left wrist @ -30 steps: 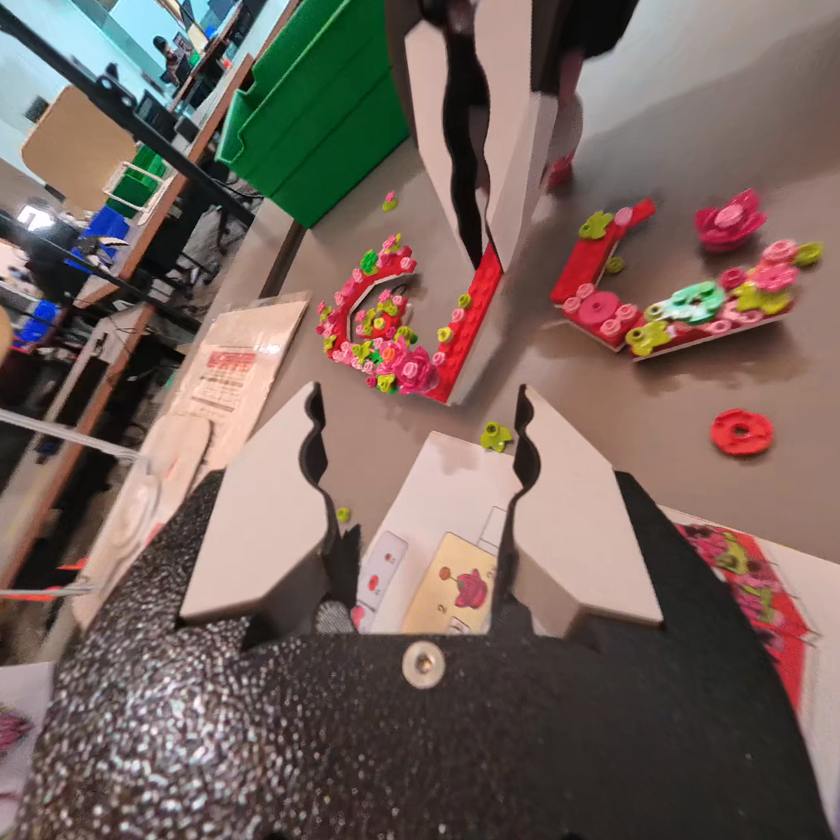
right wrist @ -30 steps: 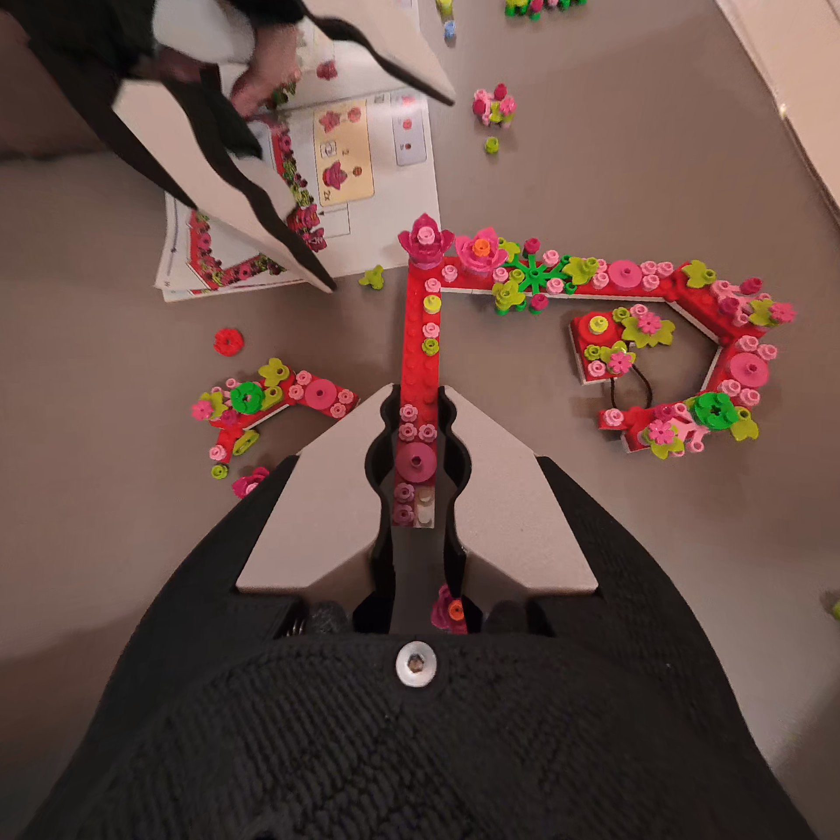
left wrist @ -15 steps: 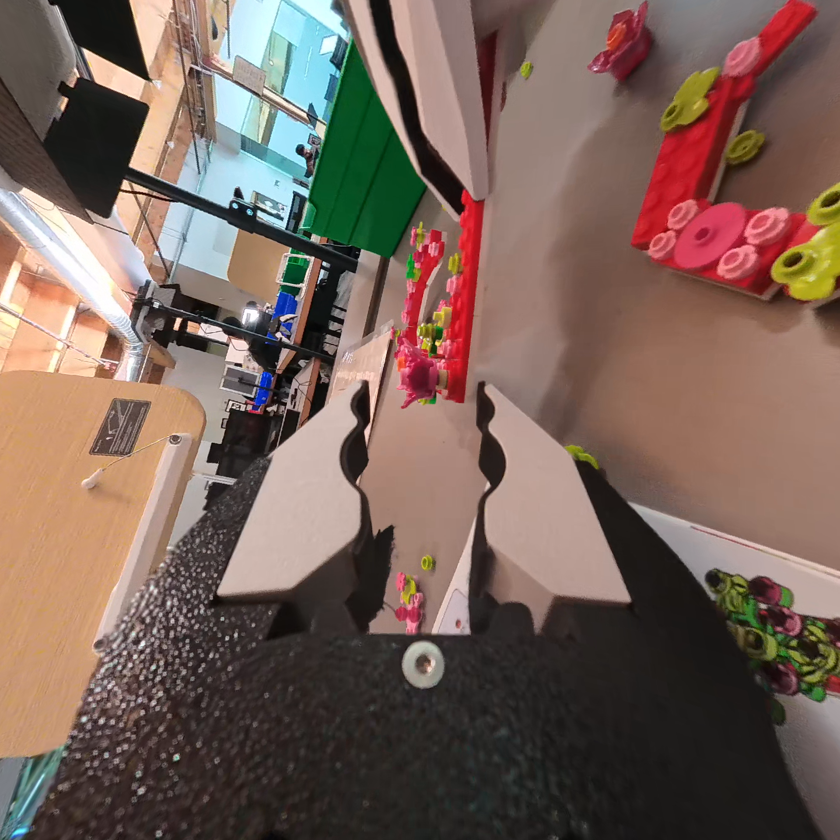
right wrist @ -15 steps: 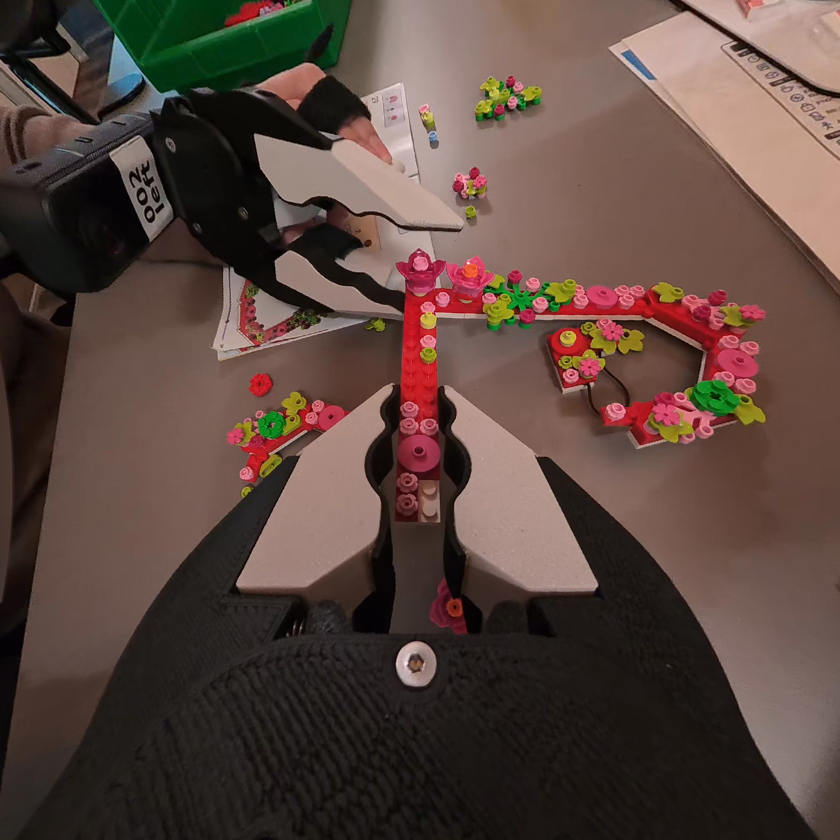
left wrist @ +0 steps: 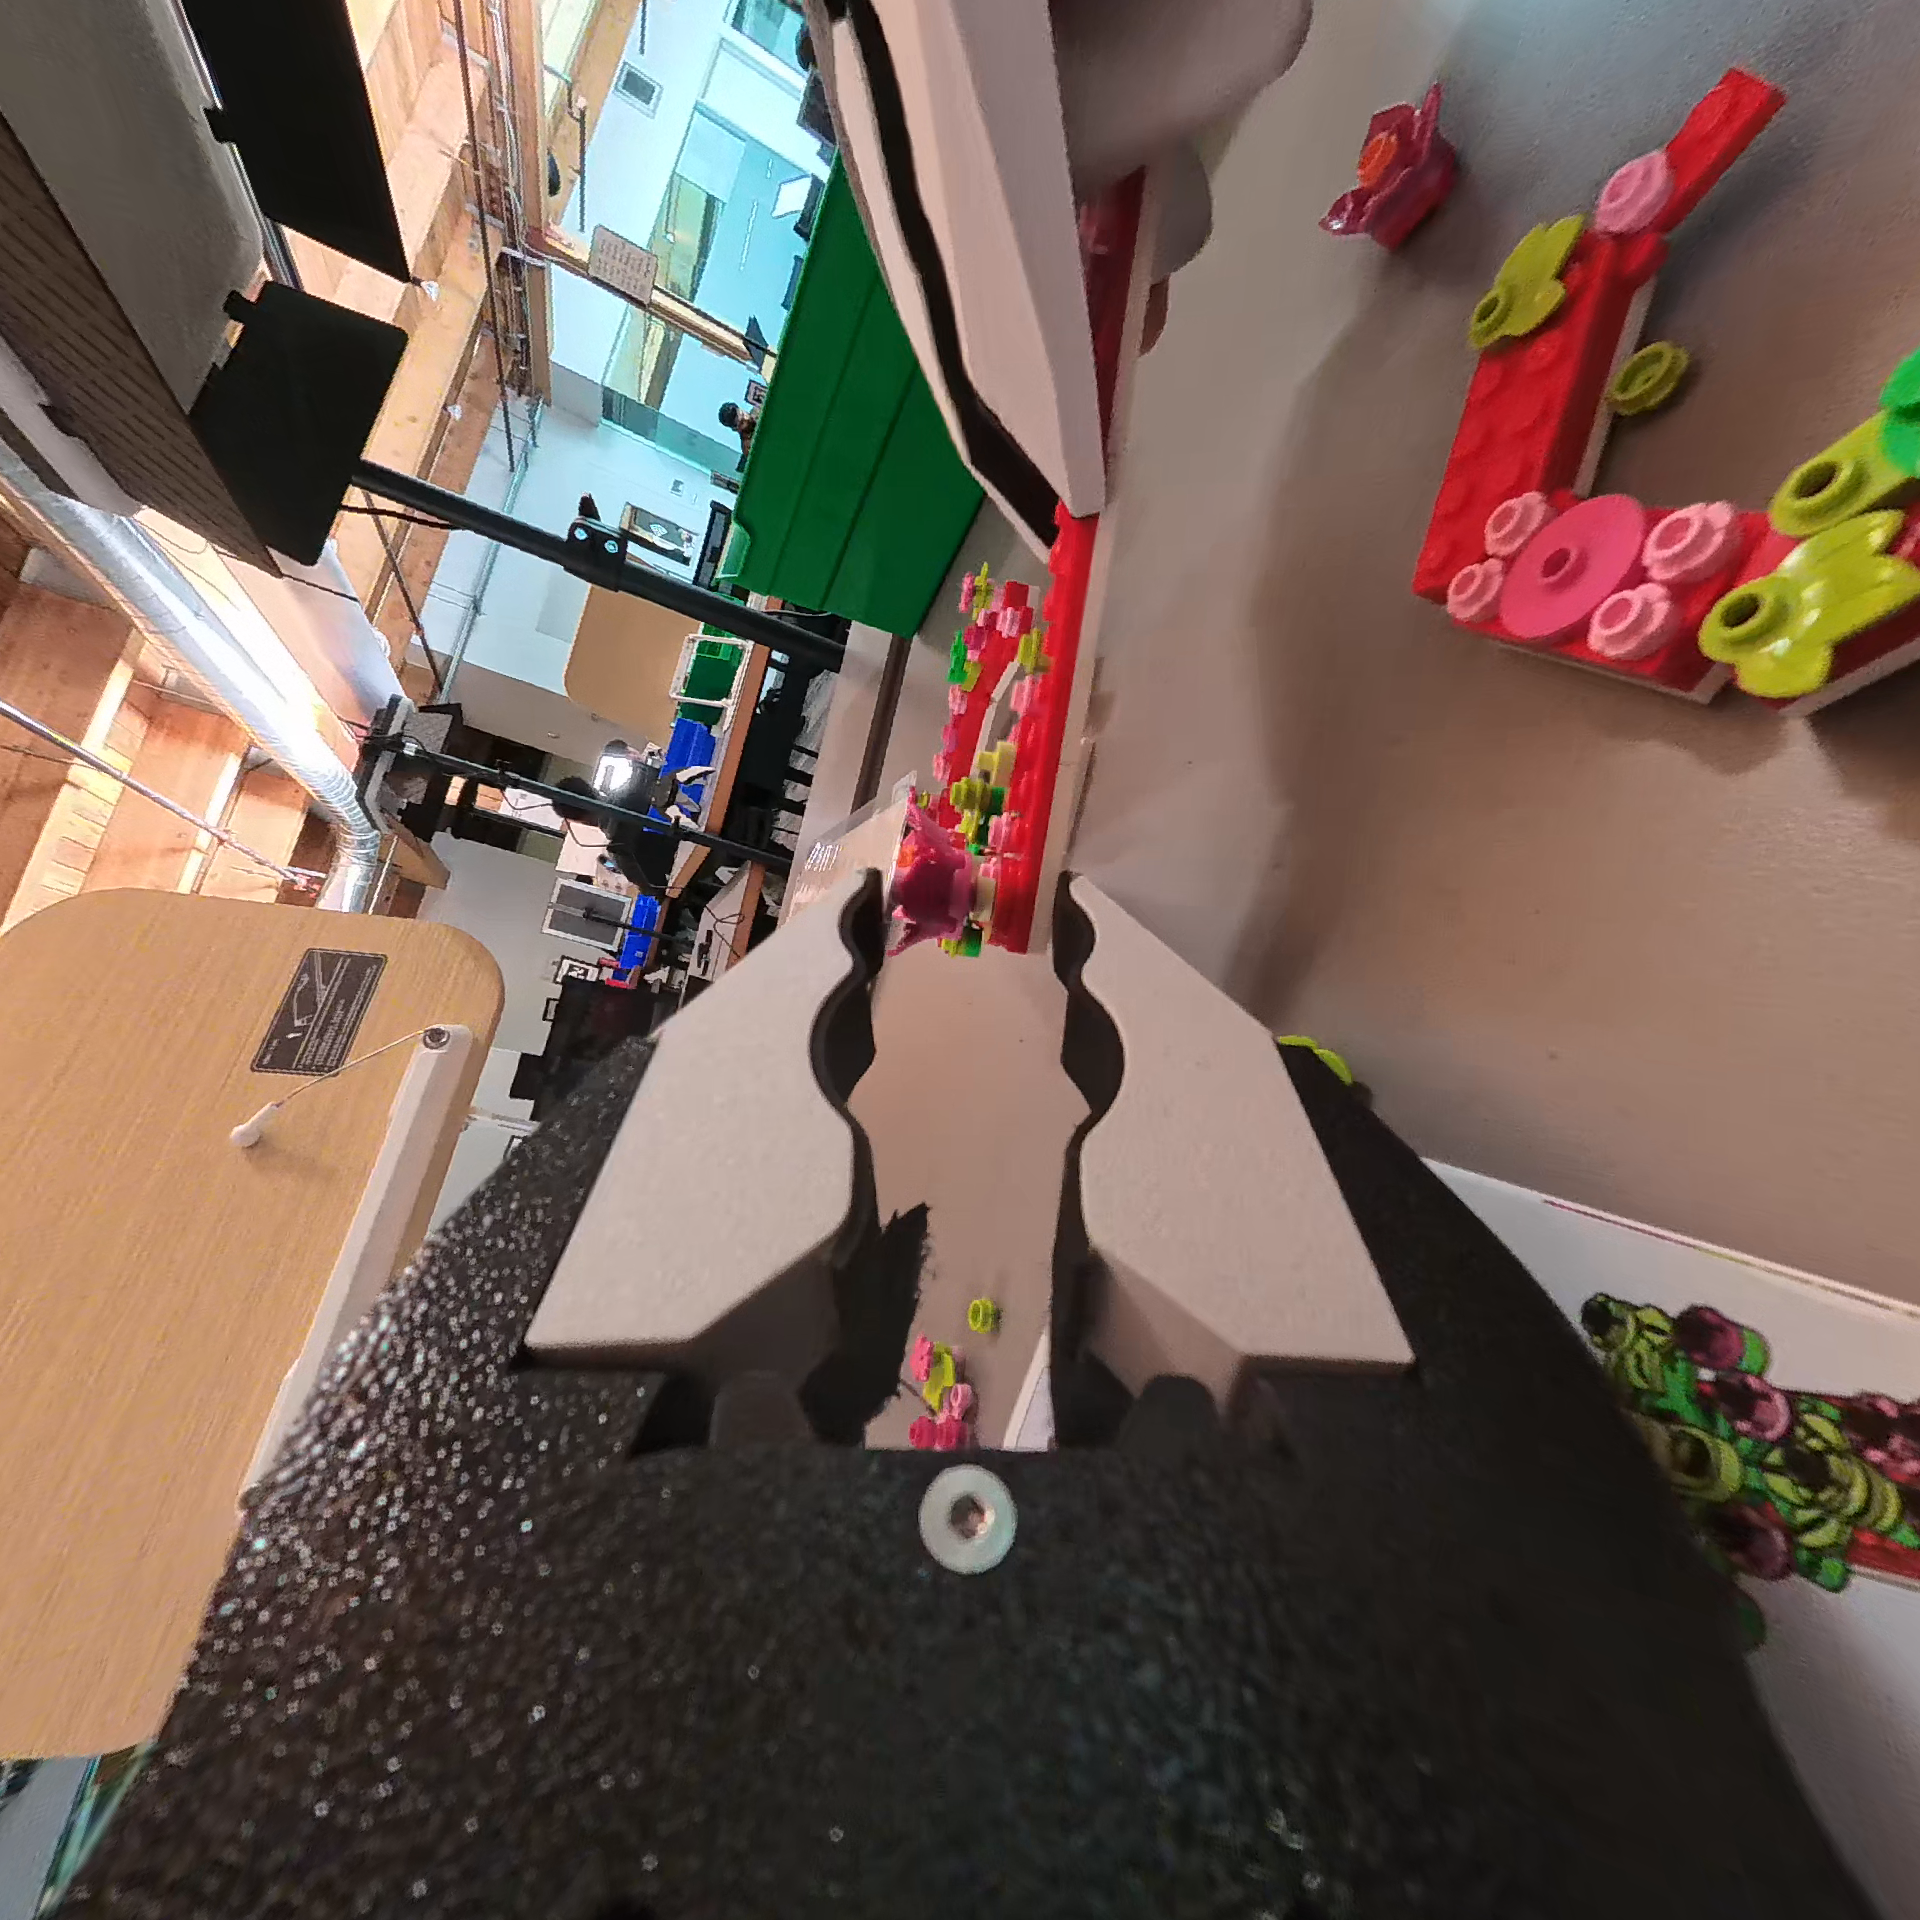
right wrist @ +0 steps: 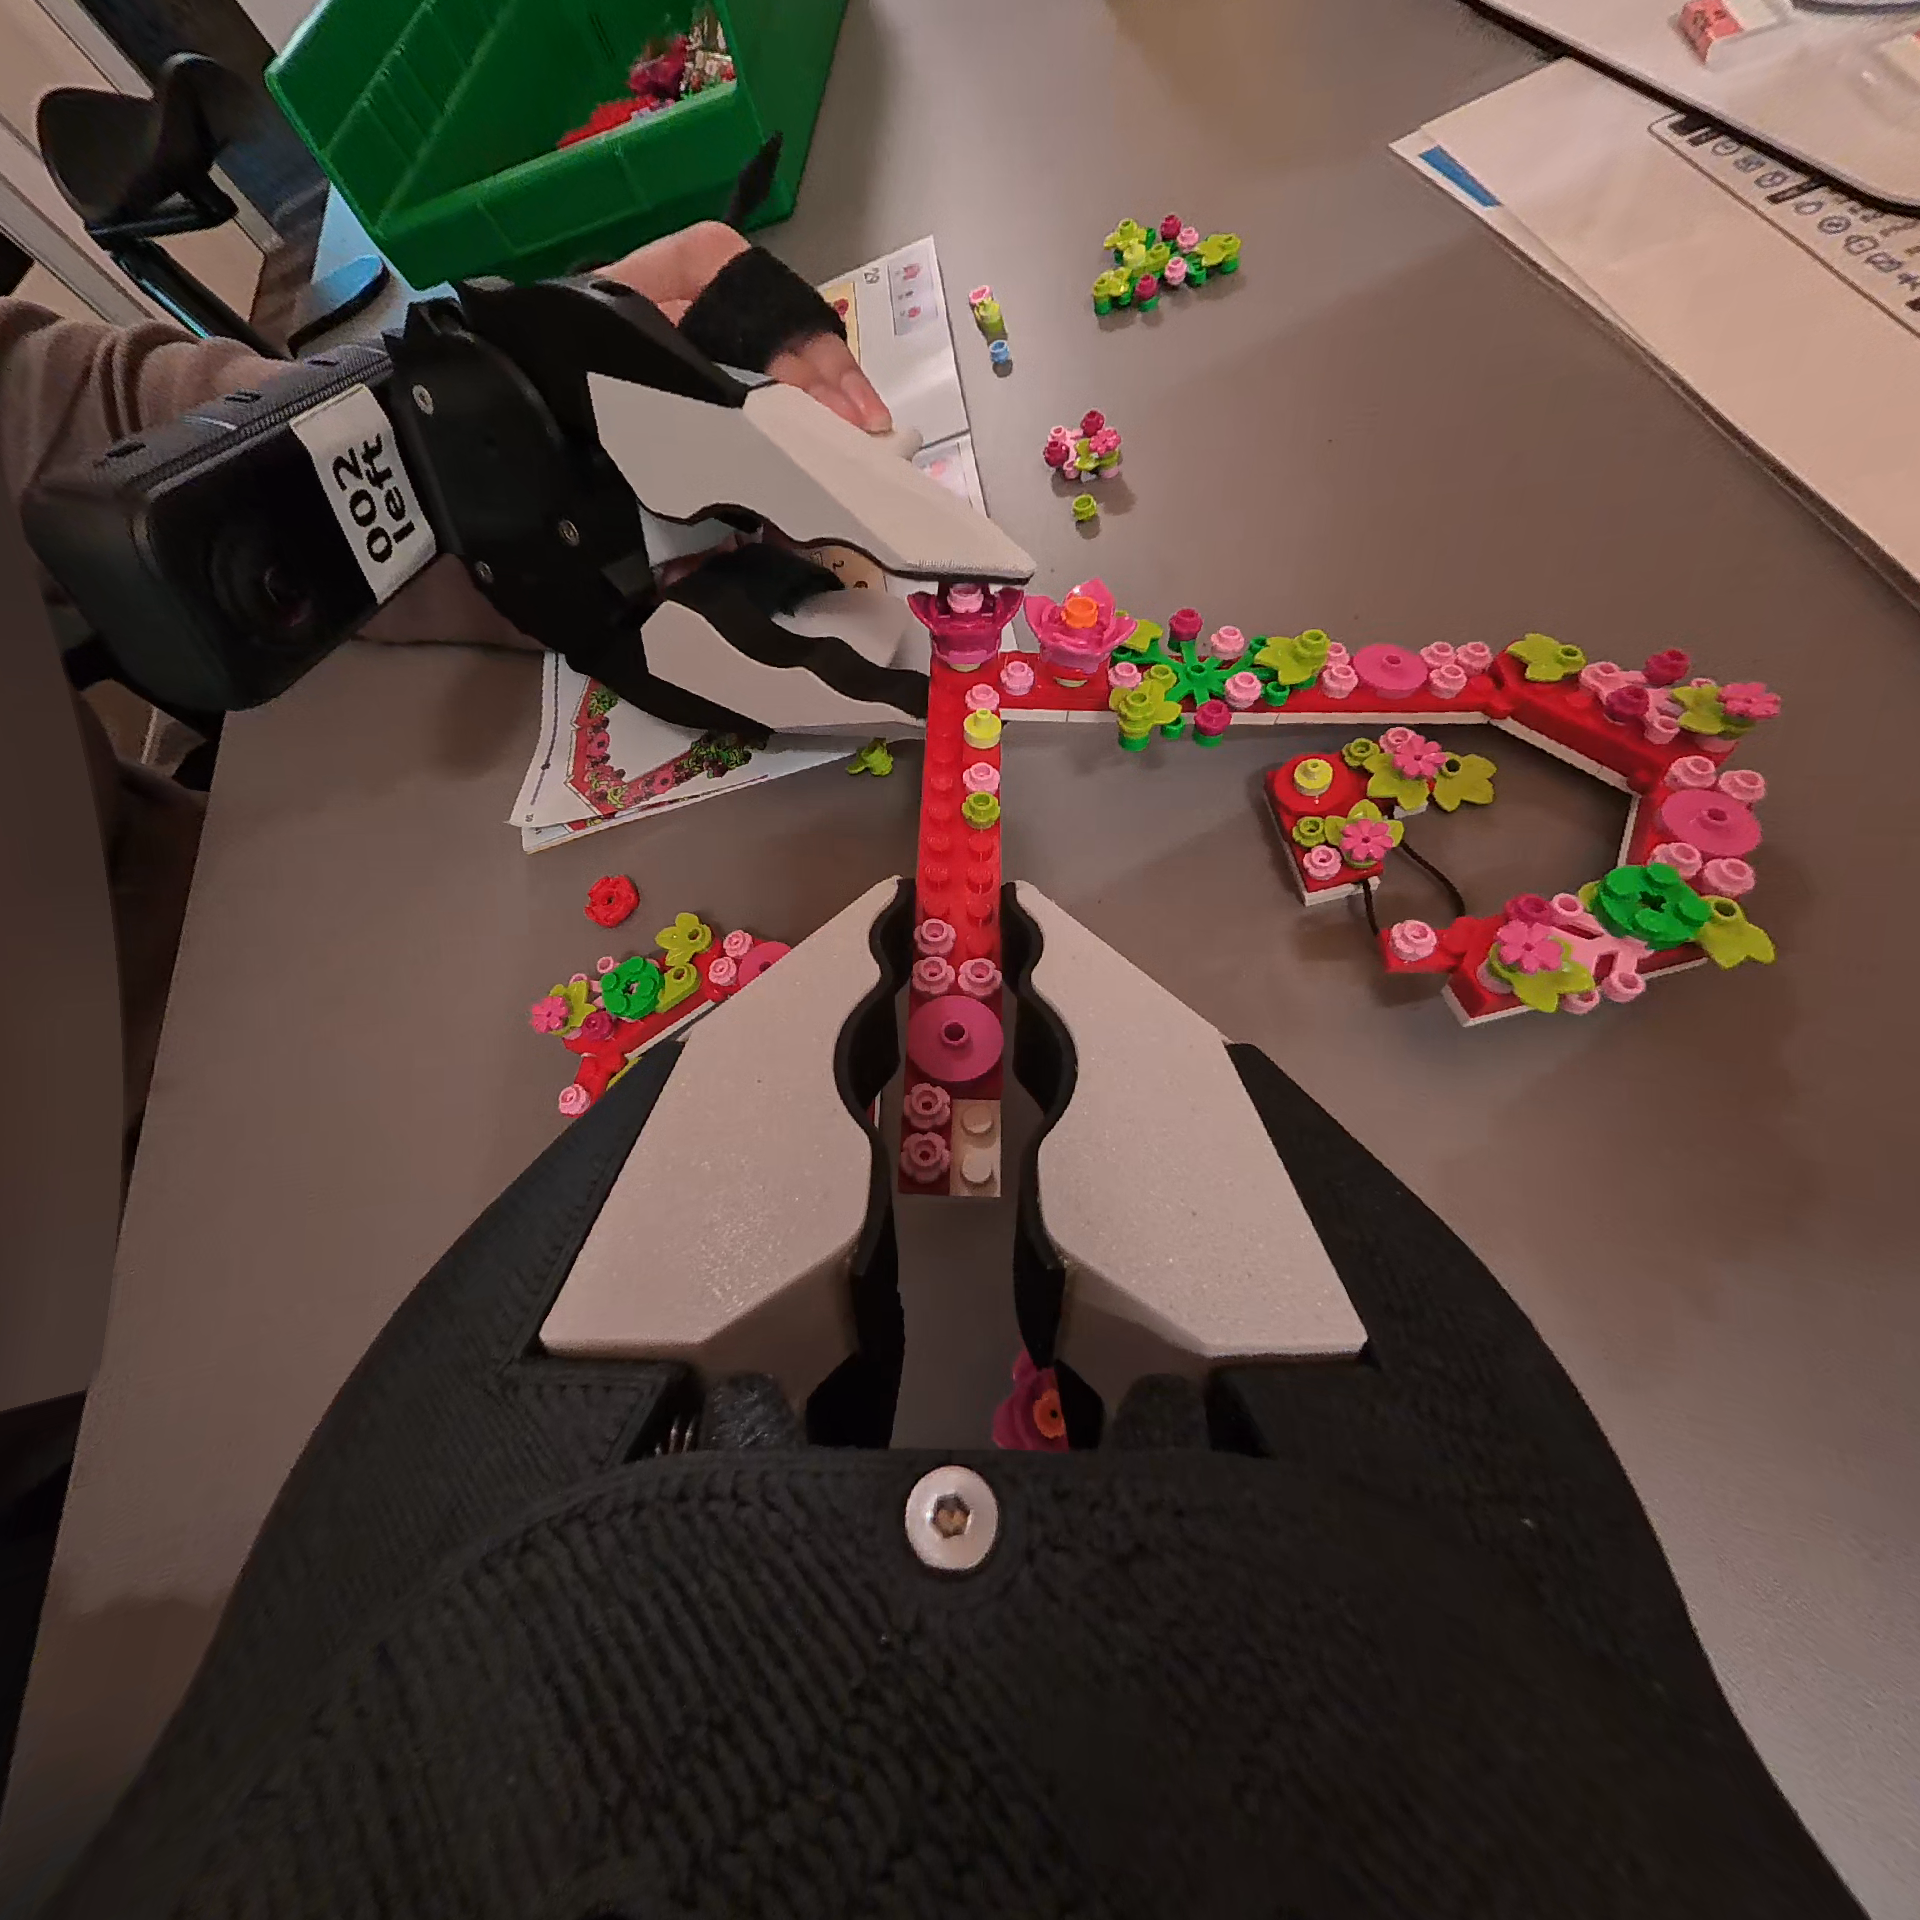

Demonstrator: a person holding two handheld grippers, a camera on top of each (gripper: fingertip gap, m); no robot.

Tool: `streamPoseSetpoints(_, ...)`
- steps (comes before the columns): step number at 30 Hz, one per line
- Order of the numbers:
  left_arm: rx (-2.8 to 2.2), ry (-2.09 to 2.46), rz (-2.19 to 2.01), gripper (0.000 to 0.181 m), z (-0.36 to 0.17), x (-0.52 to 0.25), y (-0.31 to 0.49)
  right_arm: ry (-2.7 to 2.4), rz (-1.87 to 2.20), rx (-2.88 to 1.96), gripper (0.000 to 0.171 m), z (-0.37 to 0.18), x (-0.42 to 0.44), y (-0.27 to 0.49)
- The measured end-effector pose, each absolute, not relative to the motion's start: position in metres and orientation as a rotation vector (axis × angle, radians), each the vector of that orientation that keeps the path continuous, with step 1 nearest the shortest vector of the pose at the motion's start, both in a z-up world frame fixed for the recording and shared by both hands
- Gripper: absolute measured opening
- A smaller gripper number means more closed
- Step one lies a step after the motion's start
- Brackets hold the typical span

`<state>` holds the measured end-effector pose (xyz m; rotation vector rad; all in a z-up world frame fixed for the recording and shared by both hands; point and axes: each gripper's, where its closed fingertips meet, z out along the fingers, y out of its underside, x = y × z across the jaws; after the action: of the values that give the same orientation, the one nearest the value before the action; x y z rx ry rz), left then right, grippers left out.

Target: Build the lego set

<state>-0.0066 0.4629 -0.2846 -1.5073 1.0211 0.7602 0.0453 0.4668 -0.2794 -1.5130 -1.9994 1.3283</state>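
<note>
Grey tabletop (right wrist: 1351, 1351) is littered with loose flower bits. The big red brick frame covered in pink and lime plastic flowers (right wrist: 1382, 696) lies flat in the middle, its straight red arm running toward the right gripper (right wrist: 954, 904), which is clamped on that arm's sides. The left gripper (right wrist: 961, 634) is tipped sideways, fingers parted around the corner's dark pink flower piece (right wrist: 961, 621), top finger touching it.

Right gripper (right wrist: 951, 909): matt grey plastic fingers (right wrist: 748, 1174), finely grained; black body ridged with print lines; bright metal screw (right wrist: 951, 1519). Between the fingers, red strip (right wrist: 961, 831) of glossy moulded plastic. Underneath, table (right wrist: 1351, 1299): smooth grey, faint sheen. Beyond the tips, booklet (right wrist: 665, 769) of printed paper; green bin (right wrist: 582, 135), smooth plastic. Left gripper (left wrist: 961, 914): speckled, rough black shell.
</note>
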Motion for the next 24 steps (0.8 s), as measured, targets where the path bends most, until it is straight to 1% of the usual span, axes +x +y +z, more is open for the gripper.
streamPoseSetpoints(9,-1.487,1.088,0.833,0.028,-0.289,-0.008,0.463,-1.996,1.321,-1.528,0.014,-0.286,0.045,0.467)
streamPoseSetpoints(10,-1.491,1.093,0.834,0.028,-0.290,-0.008,0.463,-1.971,1.312,-1.525,0.016,-0.284,0.044,0.469)
streamPoseSetpoints(12,-1.487,1.107,0.858,0.028,-0.292,-0.009,0.462,-1.871,1.293,-1.490,0.026,-0.272,0.046,0.479)
streamPoseSetpoints(14,-1.484,1.119,0.871,0.028,-0.294,-0.008,0.461,-1.768,1.248,-1.466,0.030,-0.260,0.056,0.494)
streamPoseSetpoints(17,-1.462,1.145,0.893,0.028,-0.295,-0.004,0.460,-1.796,0.977,-1.533,0.033,-0.271,0.088,0.520)
streamPoseSetpoints(24,-1.429,1.190,0.921,0.028,-0.297,0.000,0.459,-1.889,0.815,-1.657,0.032,-0.306,0.127,0.524)
